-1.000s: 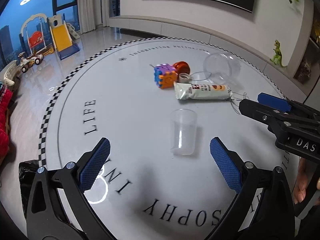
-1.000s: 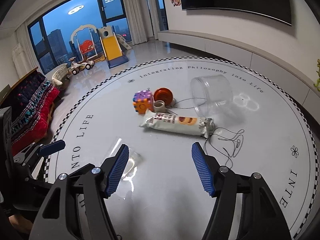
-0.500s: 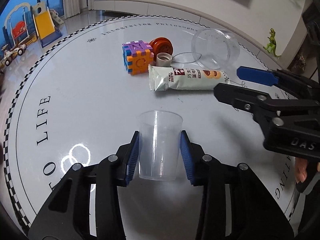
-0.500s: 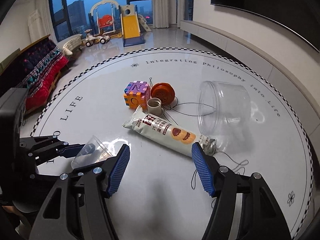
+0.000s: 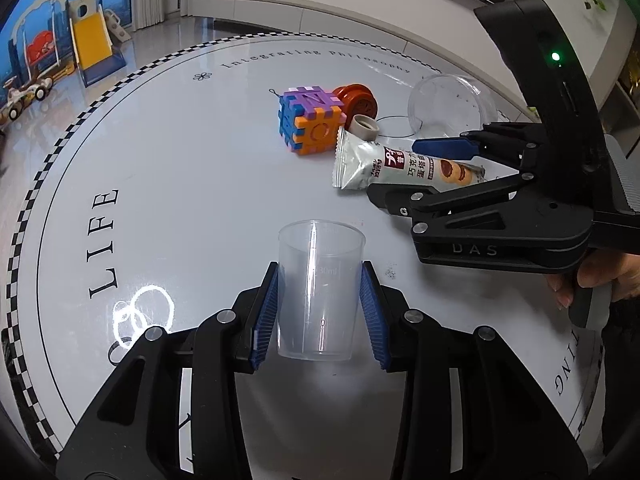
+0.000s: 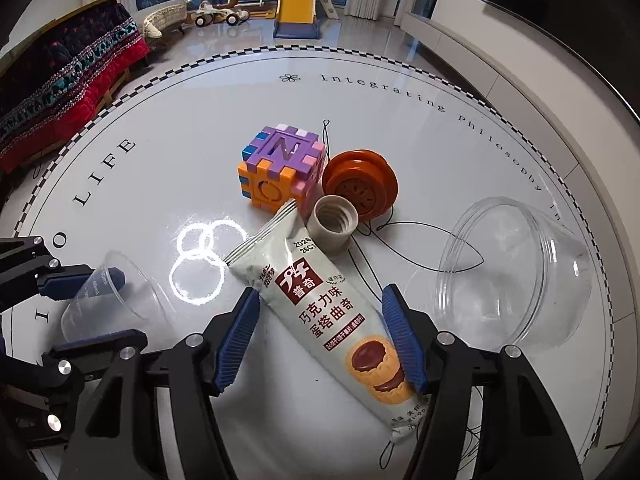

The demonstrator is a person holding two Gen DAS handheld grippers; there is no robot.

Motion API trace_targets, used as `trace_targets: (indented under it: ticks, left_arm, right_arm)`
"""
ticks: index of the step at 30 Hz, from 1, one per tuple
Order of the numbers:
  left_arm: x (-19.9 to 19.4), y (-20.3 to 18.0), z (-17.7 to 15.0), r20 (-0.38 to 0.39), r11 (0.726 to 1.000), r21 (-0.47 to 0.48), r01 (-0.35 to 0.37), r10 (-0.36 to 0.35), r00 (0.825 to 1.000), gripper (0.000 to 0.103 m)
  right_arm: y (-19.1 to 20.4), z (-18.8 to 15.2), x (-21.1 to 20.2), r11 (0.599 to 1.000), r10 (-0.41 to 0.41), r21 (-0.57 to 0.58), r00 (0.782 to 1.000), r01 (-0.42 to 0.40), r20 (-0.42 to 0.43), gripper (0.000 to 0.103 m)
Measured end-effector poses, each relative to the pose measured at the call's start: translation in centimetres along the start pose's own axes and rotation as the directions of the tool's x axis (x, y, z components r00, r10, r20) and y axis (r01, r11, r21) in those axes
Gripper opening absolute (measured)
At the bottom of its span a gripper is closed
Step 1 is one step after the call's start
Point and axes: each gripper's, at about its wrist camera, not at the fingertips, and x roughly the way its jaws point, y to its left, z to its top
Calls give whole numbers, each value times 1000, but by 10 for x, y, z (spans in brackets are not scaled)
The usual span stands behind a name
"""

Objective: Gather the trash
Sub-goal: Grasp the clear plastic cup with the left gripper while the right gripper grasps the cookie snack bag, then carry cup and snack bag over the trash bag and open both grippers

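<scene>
Right now your left gripper (image 5: pixel 320 308) is clamped on the clear measuring cup (image 5: pixel 320 288), both blue pads pressed against its sides, the cup upright above the round table (image 5: pixel 180 184). Your right gripper (image 6: pixel 320 340) has its fingers spread apart, straddling the biscuit wrapper (image 6: pixel 332 316), which lies flat between them without either pad closing on it. Just beyond the wrapper's far end sit a beige bottle cap (image 6: pixel 334 224), an orange yo-yo (image 6: pixel 360 186) and a foam puzzle cube (image 6: pixel 280 168). To the right of your right gripper, a clear plastic jar (image 6: pixel 516 272) lies on its side.
</scene>
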Motion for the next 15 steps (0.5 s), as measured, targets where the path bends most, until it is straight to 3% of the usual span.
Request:
trace_targets:
  ticks: [1,7,15]
  left_arm:
    - [1,0,0,3,1000,-3,4,-4,1000,39]
    - [2,1,-3,17,999,-27,33,-32,999,39]
    - [-29,11,-11,63,1000,-24,13,-12,998,39]
  right_arm:
    - [1,-1,-2,1000,-3,-2,1000,3,0,53]
    - [7,-11,-18,997,25,74,999,-27,27,39]
    - [29,-27,-51,978,60,194,994,-77,93,37]
